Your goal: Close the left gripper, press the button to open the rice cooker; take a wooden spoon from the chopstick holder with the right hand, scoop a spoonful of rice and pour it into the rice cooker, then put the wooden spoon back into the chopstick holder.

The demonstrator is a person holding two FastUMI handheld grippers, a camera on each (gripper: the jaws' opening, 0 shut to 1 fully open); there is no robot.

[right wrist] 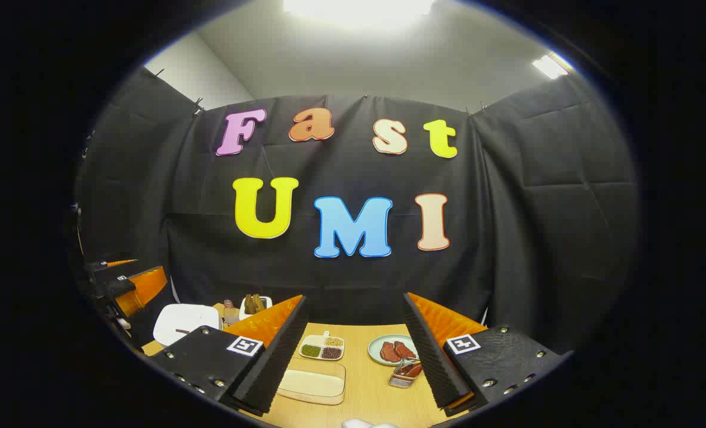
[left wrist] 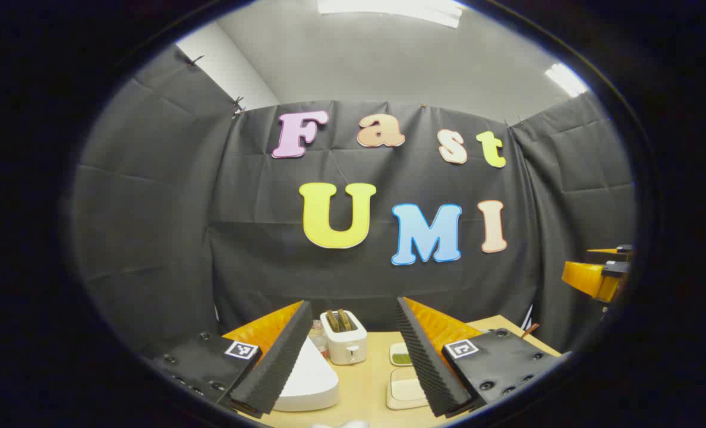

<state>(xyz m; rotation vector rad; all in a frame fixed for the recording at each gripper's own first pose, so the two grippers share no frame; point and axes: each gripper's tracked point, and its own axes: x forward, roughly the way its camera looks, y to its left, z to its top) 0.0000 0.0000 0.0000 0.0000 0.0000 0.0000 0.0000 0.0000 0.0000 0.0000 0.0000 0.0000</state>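
1. the left gripper hangs above the near edge of the pale wooden table with its fingers spread wide and nothing between them; it is released.
2. in the left gripper view, the white rounded rice cooker sits on the table just behind the left finger, lid down; a white two-slot toaster stands farther back, with a small clear bottle just to its left.
3. right of the toaster lies a small divided white dish with green grains; nearer sits a shallow cream rectangular tray.
4. the right gripper is likewise released, fingers apart and empty, over the near part of the table.
5. in the right gripper view, the rice cooker lies far left; the divided dish and the cream tray lie between the fingers.
6. a pale green round plate with red-brown meat slices sits to the right, with a small wire basket just in front of it; i cannot tell what the basket holds.
7. the wooden spoon and chopstick holder cannot be made out.
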